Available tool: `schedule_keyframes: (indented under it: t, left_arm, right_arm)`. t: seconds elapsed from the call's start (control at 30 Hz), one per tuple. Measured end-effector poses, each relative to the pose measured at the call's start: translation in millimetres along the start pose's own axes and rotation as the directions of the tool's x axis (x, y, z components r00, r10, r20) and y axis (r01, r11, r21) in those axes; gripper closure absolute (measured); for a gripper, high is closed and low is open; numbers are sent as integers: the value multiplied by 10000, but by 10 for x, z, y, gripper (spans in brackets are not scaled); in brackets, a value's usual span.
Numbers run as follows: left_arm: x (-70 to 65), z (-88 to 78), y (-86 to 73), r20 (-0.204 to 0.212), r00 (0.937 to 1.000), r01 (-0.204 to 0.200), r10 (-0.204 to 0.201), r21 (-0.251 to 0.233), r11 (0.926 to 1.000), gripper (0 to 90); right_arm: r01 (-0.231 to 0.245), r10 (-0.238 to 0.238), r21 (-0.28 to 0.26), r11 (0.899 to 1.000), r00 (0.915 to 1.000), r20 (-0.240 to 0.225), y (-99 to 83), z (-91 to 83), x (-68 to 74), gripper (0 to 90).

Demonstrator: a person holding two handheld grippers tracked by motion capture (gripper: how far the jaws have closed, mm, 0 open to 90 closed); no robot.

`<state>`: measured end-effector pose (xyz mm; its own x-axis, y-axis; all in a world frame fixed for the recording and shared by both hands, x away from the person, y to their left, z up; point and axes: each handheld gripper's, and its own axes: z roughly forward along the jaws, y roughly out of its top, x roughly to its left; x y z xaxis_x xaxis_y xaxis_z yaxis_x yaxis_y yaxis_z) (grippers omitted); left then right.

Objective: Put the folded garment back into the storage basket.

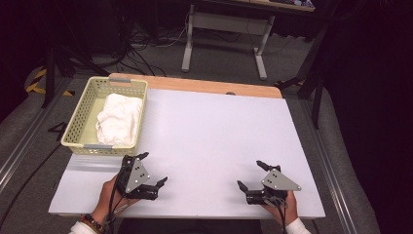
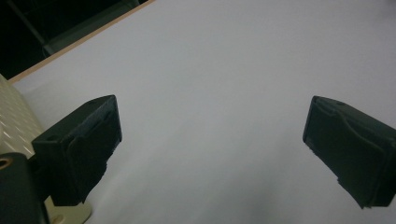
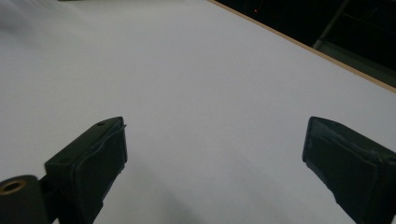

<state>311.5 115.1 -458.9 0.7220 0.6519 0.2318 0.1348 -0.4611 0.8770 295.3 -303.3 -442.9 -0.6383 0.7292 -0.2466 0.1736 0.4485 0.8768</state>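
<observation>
Two hand-held grippers rest low over the near edge of a white table, each with its jaws spread wide and nothing between them. The left gripper, held in the person's left hand, sits just in front of a pale yellow mesh basket and angles toward the table's middle, its grey three-cornered plate tilted upward. The right gripper, held in the right hand near the table's right front corner, points leftward and slightly away from the person, well apart from the other tool. Both forearms enter from the bottom of the high view, with a beaded bracelet on the left wrist. A crumpled white cloth lies inside the basket at the table's far left, apart from both grippers. In the left gripper view, the basket's perforated wall shows just beside one jaw; the right gripper view looks across bare white tabletop.
</observation>
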Motion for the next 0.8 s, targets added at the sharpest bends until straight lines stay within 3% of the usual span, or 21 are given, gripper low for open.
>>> schedule_keyframes:
  t: [0.7,0.8]
  left_arm:
    - [6,78,39,80,9999,94,-94,92,9999,53]
    - [-18,99,33,104,9999,-27,24,272,9996,51]
  right_arm:
    - [-88,88,117,9999,10000,-10,-19,30,-30,64]
    - [-169,169,101,9998,9998,-49,-15,40,-26,64]
